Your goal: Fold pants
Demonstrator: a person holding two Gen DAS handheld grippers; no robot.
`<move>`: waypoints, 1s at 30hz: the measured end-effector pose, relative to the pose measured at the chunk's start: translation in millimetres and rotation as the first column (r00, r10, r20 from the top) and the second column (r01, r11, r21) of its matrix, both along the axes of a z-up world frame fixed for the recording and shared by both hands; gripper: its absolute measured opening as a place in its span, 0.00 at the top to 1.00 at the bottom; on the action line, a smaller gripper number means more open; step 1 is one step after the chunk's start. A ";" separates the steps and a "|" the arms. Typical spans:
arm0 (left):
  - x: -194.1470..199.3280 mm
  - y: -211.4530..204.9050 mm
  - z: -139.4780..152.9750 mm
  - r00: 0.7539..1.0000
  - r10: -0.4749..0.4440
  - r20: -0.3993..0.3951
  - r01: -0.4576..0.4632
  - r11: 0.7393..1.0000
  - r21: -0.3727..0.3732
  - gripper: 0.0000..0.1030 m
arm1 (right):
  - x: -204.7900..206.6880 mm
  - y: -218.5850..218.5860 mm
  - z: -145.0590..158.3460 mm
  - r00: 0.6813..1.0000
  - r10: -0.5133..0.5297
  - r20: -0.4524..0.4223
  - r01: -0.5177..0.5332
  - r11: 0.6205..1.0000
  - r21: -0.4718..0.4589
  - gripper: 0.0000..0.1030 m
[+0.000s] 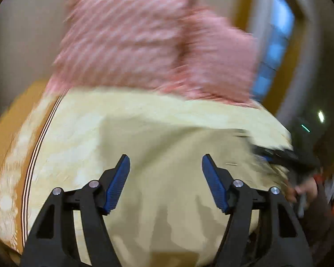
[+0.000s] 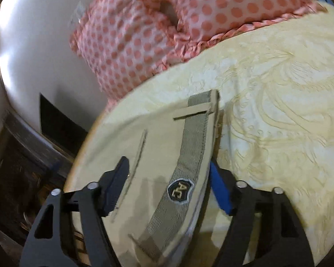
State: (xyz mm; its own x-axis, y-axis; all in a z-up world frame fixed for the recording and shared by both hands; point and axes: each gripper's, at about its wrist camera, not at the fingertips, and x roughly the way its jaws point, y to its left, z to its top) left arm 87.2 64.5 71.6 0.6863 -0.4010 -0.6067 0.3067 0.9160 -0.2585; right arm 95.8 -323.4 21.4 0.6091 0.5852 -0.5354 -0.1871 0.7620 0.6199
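Beige pants (image 2: 158, 146) lie on a pale yellow patterned bedspread (image 2: 278, 115). In the right wrist view their waistband, with a grey inner band and a dark badge (image 2: 180, 191), runs between the fingers of my right gripper (image 2: 169, 166), which stands open around it. In the blurred left wrist view the beige cloth (image 1: 167, 155) spreads under my left gripper (image 1: 165, 162), which is open and holds nothing. The right gripper (image 1: 278, 155) shows there as a dark blur at the right edge of the cloth.
Pink polka-dot pillows (image 2: 167, 22) lie at the head of the bed, also in the left wrist view (image 1: 155, 44). The bed's left edge drops to a dark floor (image 2: 22, 166). An orange border (image 1: 15, 115) runs along the bedspread's side.
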 end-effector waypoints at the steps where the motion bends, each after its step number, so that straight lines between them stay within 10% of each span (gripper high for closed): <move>1: 17.8 15.7 -11.1 0.997 0.021 -0.071 -0.024 0.999 -0.038 0.37 | 2.4 3.8 -0.3 1.000 0.014 0.001 -0.014 1.000 -0.007 0.35; 7: 56.9 27.9 -37.5 0.971 -0.060 -0.233 0.030 0.991 -0.127 0.37 | 11.8 4.2 -4.7 0.998 0.061 -0.010 -0.061 0.998 -0.017 0.46; 11: 64.8 16.8 -45.5 0.960 -0.087 -0.265 0.061 0.993 -0.105 0.34 | 14.5 -1.6 -11.9 0.994 0.104 -0.025 -0.103 0.994 0.029 0.75; 14: 63.5 17.1 -46.8 0.955 -0.082 -0.285 0.058 0.994 -0.092 0.73 | 17.7 -6.3 -12.1 0.988 0.148 -0.039 -0.142 0.982 0.128 0.84; 16: 67.9 17.1 -46.4 0.952 -0.091 -0.291 0.065 0.993 -0.098 0.90 | 22.7 -8.6 -8.8 0.987 0.159 -0.036 -0.151 0.973 0.176 0.85; 26: 123.9 -13.0 4.7 0.993 -0.051 -0.107 0.048 0.998 -0.037 0.95 | 98.2 -25.5 37.8 0.994 0.084 0.063 -0.095 0.978 0.187 0.86; 30: 176.6 -43.2 -3.2 0.997 0.039 -0.074 -0.030 0.991 0.128 0.89 | 142.7 -31.1 30.7 0.999 -0.042 0.020 0.043 0.999 -0.020 0.80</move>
